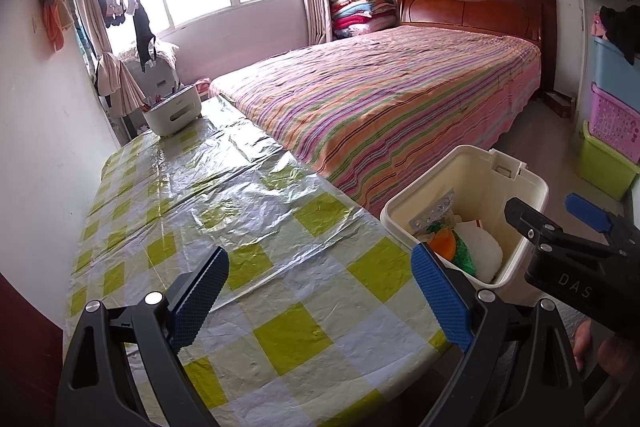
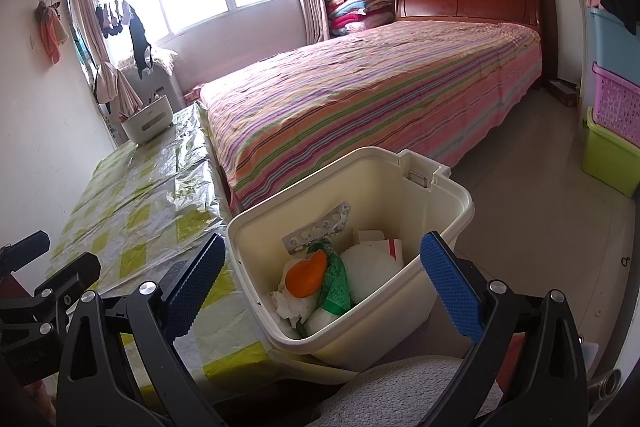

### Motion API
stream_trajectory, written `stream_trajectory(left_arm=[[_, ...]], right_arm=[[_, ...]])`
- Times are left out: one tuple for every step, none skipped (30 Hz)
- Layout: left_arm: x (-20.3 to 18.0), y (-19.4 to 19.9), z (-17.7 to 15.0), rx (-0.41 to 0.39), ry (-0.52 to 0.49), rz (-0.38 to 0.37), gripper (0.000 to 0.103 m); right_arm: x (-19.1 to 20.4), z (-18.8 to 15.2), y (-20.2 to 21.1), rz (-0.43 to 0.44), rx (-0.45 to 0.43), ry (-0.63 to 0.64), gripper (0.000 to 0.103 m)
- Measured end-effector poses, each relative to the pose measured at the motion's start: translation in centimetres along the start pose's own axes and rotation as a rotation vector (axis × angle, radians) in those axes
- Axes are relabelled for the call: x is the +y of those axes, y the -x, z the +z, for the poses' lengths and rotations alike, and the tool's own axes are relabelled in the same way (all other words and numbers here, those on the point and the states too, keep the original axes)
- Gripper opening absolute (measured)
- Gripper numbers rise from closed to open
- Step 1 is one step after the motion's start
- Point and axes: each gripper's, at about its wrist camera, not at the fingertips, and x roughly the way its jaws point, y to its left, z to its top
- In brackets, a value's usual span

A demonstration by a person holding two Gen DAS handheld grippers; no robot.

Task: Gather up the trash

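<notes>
Bedroom, checked tablecloth (image 1: pixel 280 327) lower left; one cream bin (image 2: pixel 448 211) at centre holds one blister strip (image 2: pixel 318 229), orange scrap (image 2: pixel 308 275), green wrapper (image 2: pixel 334 285), white wads (image 2: pixel 366 277). Left gripper (image 1: pixel 320 301) and right gripper (image 2: pixel 324 285): both spread wide, empty.

Table (image 1: pixel 280 327) runs forward from beneath the left jaws, covered by a yellow-and-white checked cloth (image 1: pixel 288 339) under a crinkled clear plastic sheet (image 1: pixel 240 187). Surface between and just ahead of the left jaws is bare. At the far end, well ahead of the left jaws and slightly left, a white tub (image 1: pixel 173 115) stands directly on the sheet; its contents are too small to tell. Cream trash bin (image 2: pixel 360 267) sits off the table's right edge, between the right jaws; what it stands on cannot be told.
</notes>
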Motion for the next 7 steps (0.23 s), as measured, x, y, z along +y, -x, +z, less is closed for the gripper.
stream_trajectory(left_arm=[[-0.01,0.02,0.01,-0.001,-0.002,0.0,0.09],[-0.04,0.05,0.0,-0.002,-0.005,-0.001,0.09],[-0.1,0.09,-0.03,-0.003,-0.01,-0.004,0.09],[-0.13,0.09,-0.03,-0.003,-0.013,-0.008,0.09],[-0.14,0.11,-0.04,-0.003,-0.014,-0.014,0.09],[-0.11,0.15,-0.05,-0.005,-0.013,-0.02,0.09],[-0.18,0.18,0.0,-0.006,-0.011,-0.022,0.09]], right_arm=[[-0.04,0.0,0.04,0.0,-0.001,-0.001,0.097],[-0.05,0.01,0.03,-0.001,-0.001,0.0,0.097],[-0.06,0.01,0.03,0.0,0.0,0.001,0.097],[-0.08,0.01,0.03,0.0,0.0,0.0,0.097],[-0.07,0.01,0.03,0.0,0.0,-0.001,0.097],[-0.07,0.01,0.04,0.001,-0.001,-0.001,0.097],[-0.06,0.01,0.03,0.0,0.0,0.0,0.097]])
